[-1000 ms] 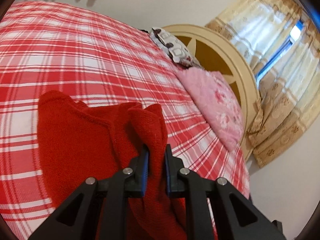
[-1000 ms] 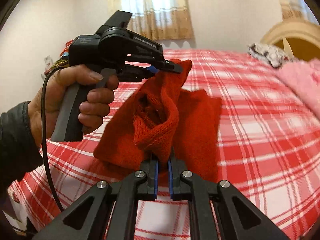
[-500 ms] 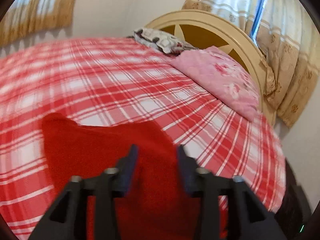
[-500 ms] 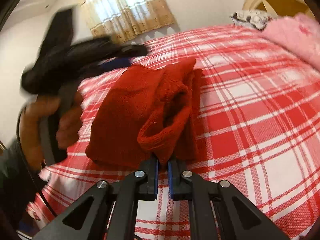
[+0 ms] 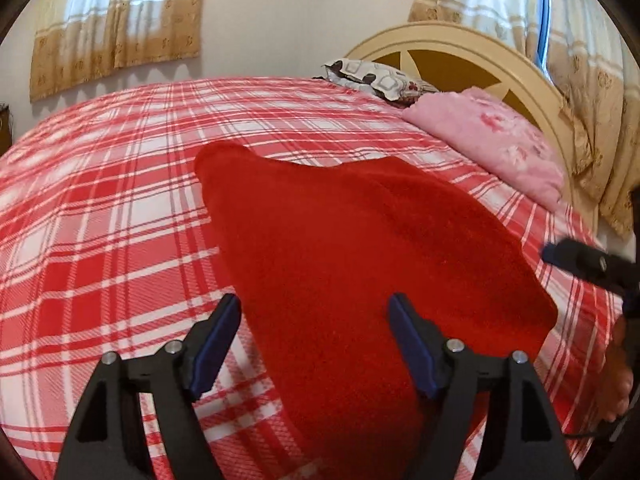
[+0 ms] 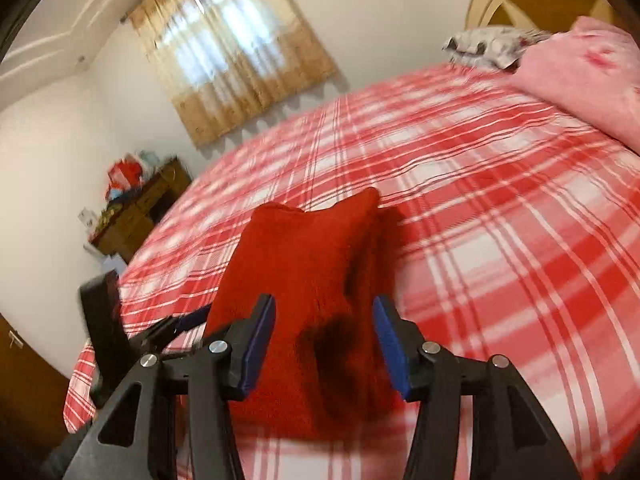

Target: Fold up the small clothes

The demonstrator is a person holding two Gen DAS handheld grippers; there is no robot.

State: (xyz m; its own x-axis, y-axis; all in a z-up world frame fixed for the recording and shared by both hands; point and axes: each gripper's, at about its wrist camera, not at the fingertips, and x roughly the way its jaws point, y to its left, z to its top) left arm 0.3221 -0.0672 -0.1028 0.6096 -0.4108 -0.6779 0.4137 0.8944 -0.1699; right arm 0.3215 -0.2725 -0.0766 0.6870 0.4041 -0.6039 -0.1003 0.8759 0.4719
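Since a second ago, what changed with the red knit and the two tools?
Both tools let go: the left tool and right tool have just been opening, pads clear of the red knit, which dropped from bunched and lifted to flat. The plaid bedspread and pillows stayed put.

Both wrist views look down close over the bed (image 5: 100, 208), sharing the red garment (image 5: 360, 248) and headboard (image 5: 460, 40).

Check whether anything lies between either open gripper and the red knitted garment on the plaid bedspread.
Nothing visible does. The red knitted garment lies flat on the red-and-white plaid bedspread, right ahead of the left gripper and the right gripper. Both jaws have just been opening, and nothing is pressed between them.
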